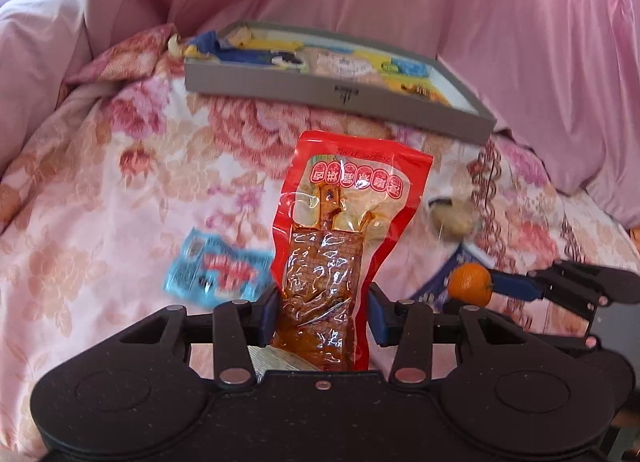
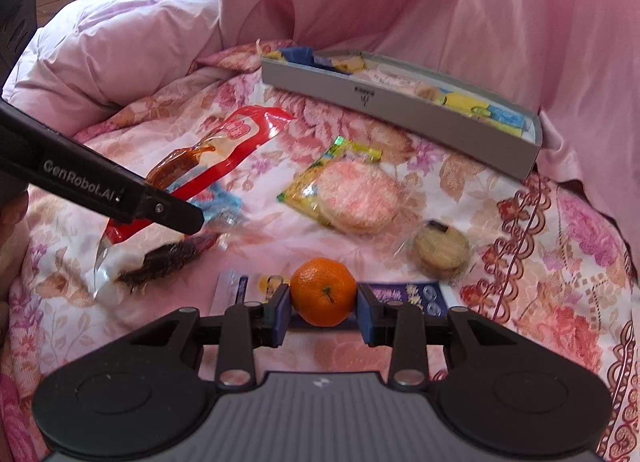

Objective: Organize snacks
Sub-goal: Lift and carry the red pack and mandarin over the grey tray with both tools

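The left gripper is clamped on a red snack packet, lifted over the flowered bedspread, and the right gripper is closed on a small orange. Beyond both sits a grey tray already holding wrapped snacks, while a yellow-wrapped cracker pack and a round biscuit pack lie loose on the bed

A tray of snacks lay at the back of the bedspread; nearer, a wafer pack lay left of a biscuit pack.
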`<state>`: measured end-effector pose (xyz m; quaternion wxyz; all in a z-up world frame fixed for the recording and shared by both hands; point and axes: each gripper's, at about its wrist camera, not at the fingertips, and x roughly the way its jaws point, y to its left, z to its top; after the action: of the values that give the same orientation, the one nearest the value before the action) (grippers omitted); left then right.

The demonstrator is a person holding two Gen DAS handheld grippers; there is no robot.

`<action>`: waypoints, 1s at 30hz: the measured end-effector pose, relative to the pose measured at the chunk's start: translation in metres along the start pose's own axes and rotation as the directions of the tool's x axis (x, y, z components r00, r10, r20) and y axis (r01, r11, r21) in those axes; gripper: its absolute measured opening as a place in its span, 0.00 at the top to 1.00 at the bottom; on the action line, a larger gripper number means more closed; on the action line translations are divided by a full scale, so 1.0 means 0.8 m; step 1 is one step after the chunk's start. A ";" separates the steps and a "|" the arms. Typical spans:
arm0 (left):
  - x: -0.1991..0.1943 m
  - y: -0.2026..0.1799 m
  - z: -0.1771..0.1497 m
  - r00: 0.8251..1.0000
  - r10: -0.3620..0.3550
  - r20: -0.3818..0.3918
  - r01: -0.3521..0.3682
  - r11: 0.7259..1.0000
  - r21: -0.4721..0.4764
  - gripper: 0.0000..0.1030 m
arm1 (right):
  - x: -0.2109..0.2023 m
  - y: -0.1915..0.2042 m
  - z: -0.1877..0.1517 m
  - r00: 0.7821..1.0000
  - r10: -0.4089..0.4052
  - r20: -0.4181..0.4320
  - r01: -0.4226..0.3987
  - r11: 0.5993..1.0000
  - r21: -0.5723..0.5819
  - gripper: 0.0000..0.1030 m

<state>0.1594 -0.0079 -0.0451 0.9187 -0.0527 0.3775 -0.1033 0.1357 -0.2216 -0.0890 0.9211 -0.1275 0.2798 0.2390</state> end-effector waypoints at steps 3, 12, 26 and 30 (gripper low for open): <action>0.003 -0.006 0.023 1.000 -0.006 0.017 0.007 0.999 -0.032 0.55 | -0.002 -0.010 0.008 0.999 -0.030 0.046 0.029 0.999 0.017 0.63; 0.014 -0.035 0.134 0.993 0.003 0.114 0.004 0.998 -0.055 0.55 | 0.006 -0.072 0.048 0.968 -0.164 0.189 0.144 0.983 0.117 0.63; 0.097 -0.084 0.270 0.979 0.017 0.204 0.007 0.993 -0.119 0.55 | 0.057 -0.152 0.112 0.914 -0.251 0.319 0.180 0.955 0.238 0.62; 0.130 -0.101 0.284 0.981 0.020 0.195 0.001 0.994 -0.105 0.55 | 0.079 -0.164 0.114 0.917 -0.253 0.308 0.178 0.952 0.250 0.62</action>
<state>0.3793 -0.1057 0.0594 0.9478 -0.1089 0.2905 -0.0734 0.2905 -0.2768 -0.0384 0.9843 -0.0136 0.1269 0.1218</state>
